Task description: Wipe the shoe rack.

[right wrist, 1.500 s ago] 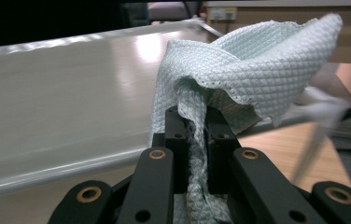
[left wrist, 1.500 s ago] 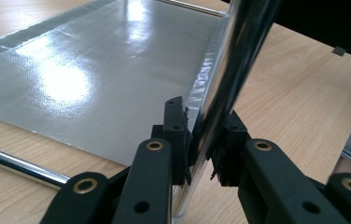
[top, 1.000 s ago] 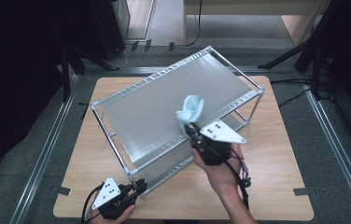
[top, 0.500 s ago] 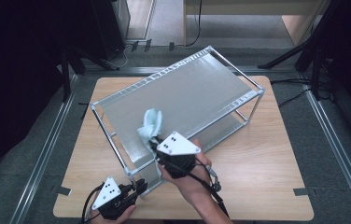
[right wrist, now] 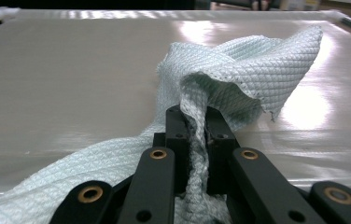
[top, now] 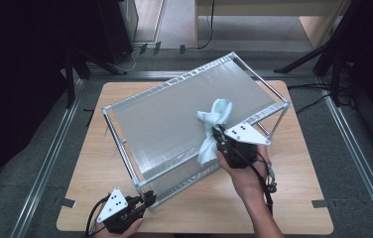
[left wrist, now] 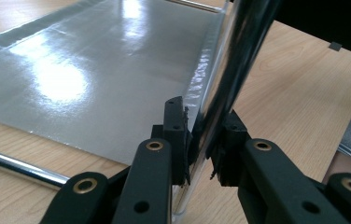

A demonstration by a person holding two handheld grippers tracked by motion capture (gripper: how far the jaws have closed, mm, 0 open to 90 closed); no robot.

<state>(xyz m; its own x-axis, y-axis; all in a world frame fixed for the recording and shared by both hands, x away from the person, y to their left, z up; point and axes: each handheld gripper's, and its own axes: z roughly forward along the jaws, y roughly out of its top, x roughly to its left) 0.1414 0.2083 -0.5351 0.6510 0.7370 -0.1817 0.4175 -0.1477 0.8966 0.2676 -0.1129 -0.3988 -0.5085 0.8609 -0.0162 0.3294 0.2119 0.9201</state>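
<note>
Wiping the shiny shelf top looks like the job here. In the high view, the right gripper (top: 217, 133) sits a little right of the middle of the frame, and its jaws are squeezed tight on a pale blue cloth (top: 213, 124). The cloth lies bunched on the silver top of the metal rack (top: 174, 124), with one end hanging over the near edge. In the right gripper view, the cloth (right wrist: 229, 70) is pinched between the two black jaws and puffs up above them, so the soft part can rub the shelf.

Down in the lower left of the high view, the left gripper (top: 147, 198) grabs the rack's corner leg. The left gripper view shows its jaws closed on that shiny leg (left wrist: 229, 70). I think this holds the rack in place so it won't slide on the wooden table (top: 293, 198) while the cloth pushes across it.
</note>
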